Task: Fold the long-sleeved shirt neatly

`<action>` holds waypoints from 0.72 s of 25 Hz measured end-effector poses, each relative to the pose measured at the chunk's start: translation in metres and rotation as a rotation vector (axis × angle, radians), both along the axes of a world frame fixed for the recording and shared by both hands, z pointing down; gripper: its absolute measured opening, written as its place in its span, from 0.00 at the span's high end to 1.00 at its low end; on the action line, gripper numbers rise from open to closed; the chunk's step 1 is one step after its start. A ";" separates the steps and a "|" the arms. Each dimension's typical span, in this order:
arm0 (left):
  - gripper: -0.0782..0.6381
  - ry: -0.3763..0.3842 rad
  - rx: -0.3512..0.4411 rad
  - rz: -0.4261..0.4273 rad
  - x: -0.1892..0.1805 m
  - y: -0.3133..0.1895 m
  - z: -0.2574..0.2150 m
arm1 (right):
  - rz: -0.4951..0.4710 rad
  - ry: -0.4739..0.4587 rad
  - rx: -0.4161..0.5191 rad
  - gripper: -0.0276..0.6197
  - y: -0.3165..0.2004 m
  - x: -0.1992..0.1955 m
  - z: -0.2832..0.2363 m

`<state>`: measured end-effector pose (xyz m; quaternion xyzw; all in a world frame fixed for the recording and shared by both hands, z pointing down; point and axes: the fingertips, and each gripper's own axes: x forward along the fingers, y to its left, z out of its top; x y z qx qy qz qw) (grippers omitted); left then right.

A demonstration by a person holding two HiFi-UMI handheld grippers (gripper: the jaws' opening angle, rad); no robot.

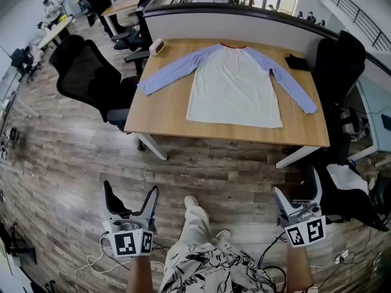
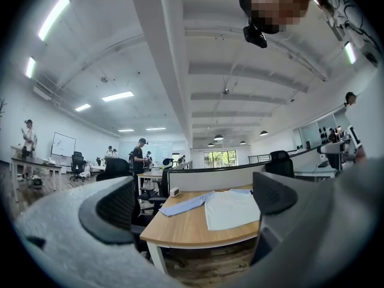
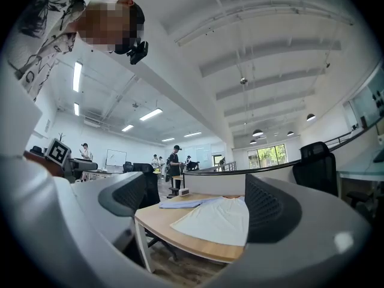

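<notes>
— Head view: shows the long-sleeved shirt [image 1: 234, 84] spread flat on the wooden desk [image 1: 160, 118], white body, pale blue sleeves out to both sides, collar toward the partition [image 1: 244, 26]. Any writing to read?
— Only black-and-white square patterns on the cubes [image 1: 132, 243]. Puts the left gripper [image 1: 131, 189] and right gripper [image 1: 297, 185] low over the floor [image 1: 73, 163], well apart from the desk, both spread and empty.
— And the left gripper view?
— Looks between pads [image 2: 114, 212] held wide apart, onto desk and shirt far off. Adds ceiling lights [image 2: 117, 96] and a whiteboard [image 2: 63, 144], its marks too small to read. Loses the sleeve on the right behind one jaw.
— Right gripper view?
— Released too, gripping nothing. Brings the shirt's hem nearest, with one sleeve running toward a small white box [image 3: 184, 191]. Leaves the black item [image 1: 297, 61] beside the other sleeve to the head view alone, too dark to identify
</notes>
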<state>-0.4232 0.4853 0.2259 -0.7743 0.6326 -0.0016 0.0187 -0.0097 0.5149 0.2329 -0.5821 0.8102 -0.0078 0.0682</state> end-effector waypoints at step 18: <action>0.05 -0.002 0.048 0.067 -0.076 -0.209 -0.025 | 0.014 0.026 0.059 0.15 -0.199 -0.091 -0.052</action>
